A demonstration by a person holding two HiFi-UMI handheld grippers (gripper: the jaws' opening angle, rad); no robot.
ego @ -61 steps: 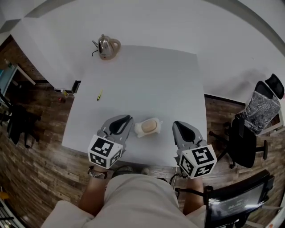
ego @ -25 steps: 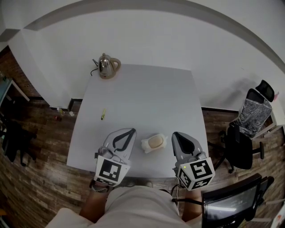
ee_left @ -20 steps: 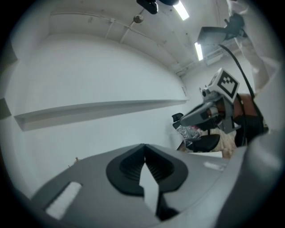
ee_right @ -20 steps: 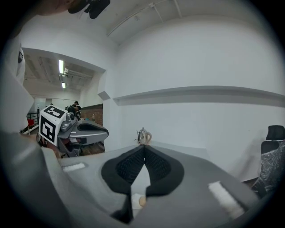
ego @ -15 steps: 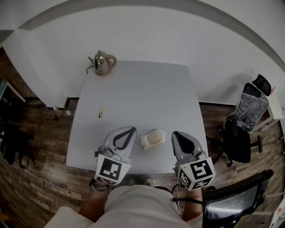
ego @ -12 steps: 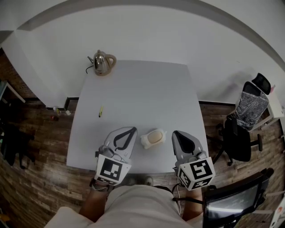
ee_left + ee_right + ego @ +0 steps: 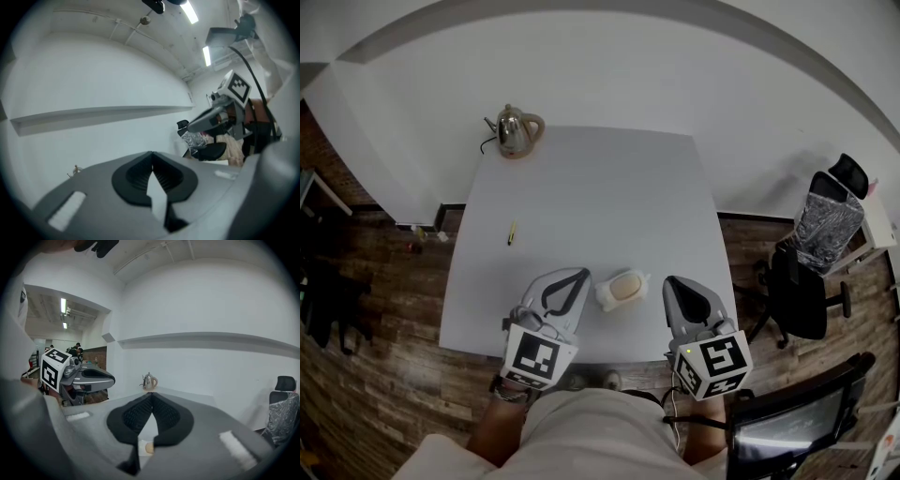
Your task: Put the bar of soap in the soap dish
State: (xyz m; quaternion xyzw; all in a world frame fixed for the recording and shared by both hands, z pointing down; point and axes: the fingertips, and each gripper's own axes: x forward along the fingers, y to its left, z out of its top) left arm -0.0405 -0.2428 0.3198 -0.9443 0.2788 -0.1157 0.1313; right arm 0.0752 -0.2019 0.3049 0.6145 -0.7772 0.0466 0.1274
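Soap bar (image 7: 624, 288) in soap dish (image 7: 605, 300)

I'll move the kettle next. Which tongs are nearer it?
Left. The left tongs are left of the soap dish, on the kettle's side of the table; the right tongs are right of the dish.
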